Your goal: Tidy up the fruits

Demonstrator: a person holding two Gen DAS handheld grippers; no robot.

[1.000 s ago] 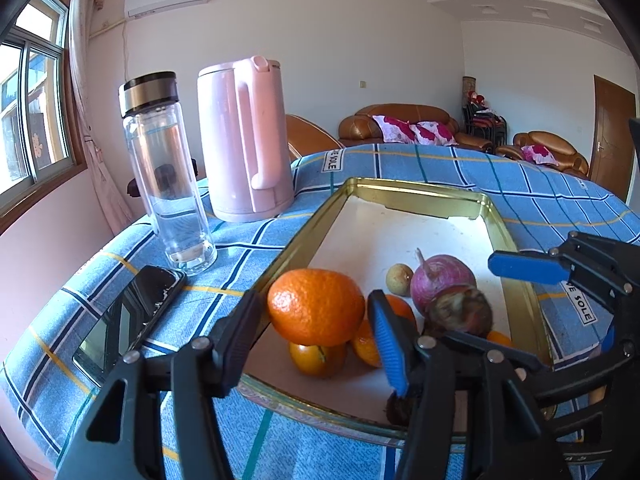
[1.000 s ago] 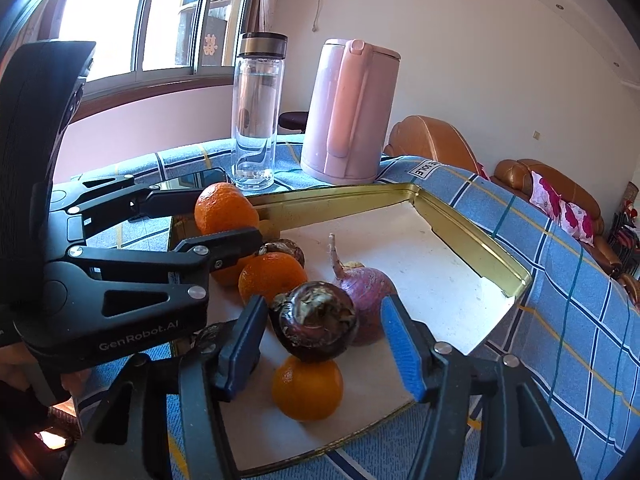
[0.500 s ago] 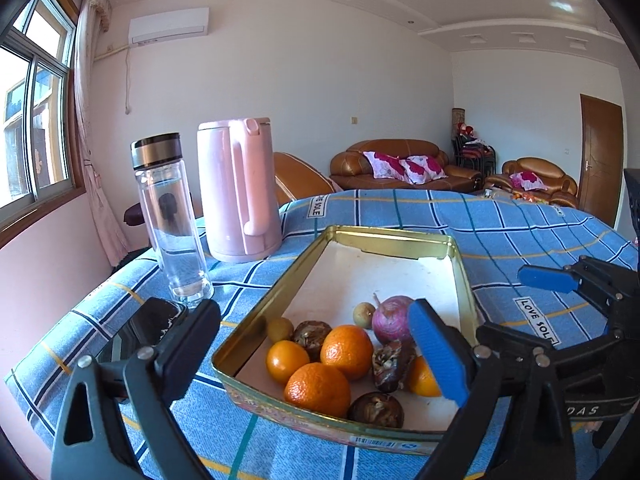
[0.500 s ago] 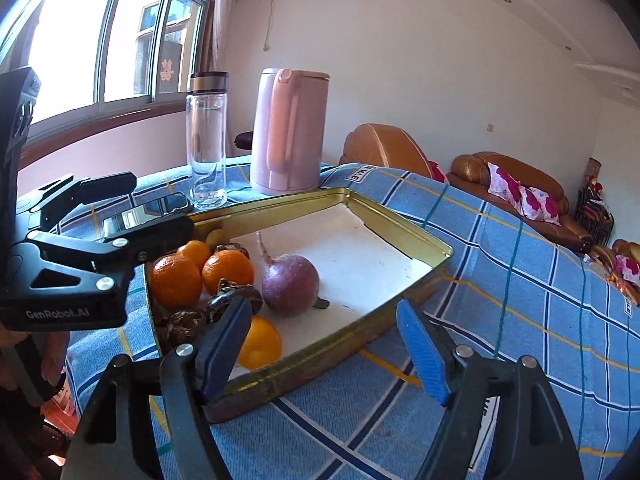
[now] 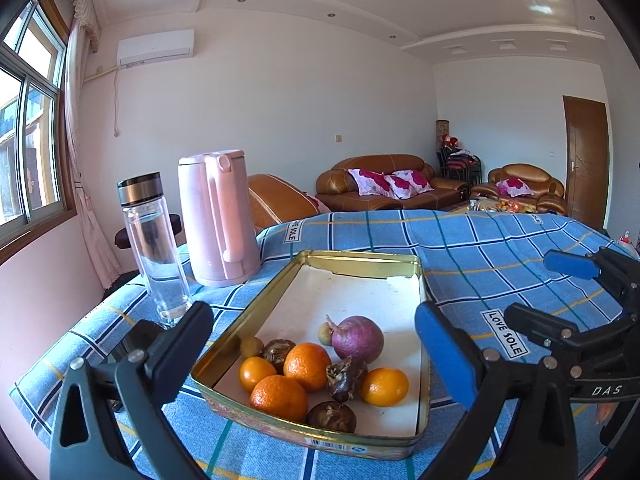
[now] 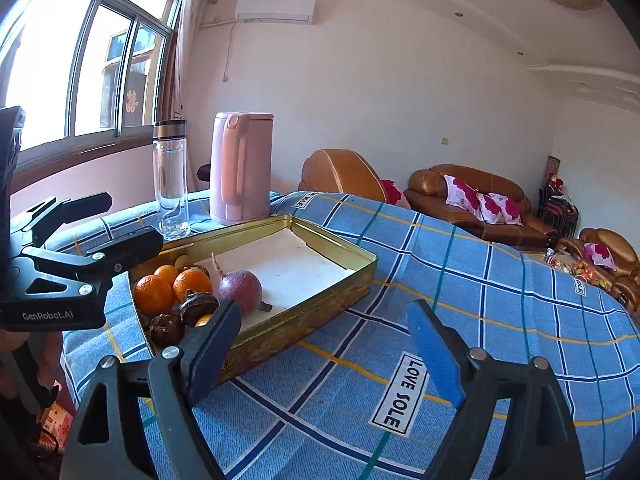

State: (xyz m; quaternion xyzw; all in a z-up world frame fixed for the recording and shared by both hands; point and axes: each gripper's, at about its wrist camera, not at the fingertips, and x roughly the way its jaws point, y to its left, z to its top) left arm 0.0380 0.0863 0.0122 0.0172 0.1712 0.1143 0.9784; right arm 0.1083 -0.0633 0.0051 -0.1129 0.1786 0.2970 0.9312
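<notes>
Blue checked cloth covers the counter (image 5: 460, 248), with sofas beyond. Oranges (image 5: 306, 365), dark fruits (image 5: 346, 376) and a purple bulb (image 5: 357, 338) lie bunched at the near end of the gold tin (image 5: 360, 258); its far end is bare. Left gripper (image 5: 316, 356) stands wide apart with nothing between the jaws, which have just been opening. Right gripper (image 6: 326, 346), right of the tin over cloth, is likewise apart and empty, its jaws also just opening. Bottle (image 5: 154, 244) and pink kettle (image 5: 218, 216) stand far left.
</notes>
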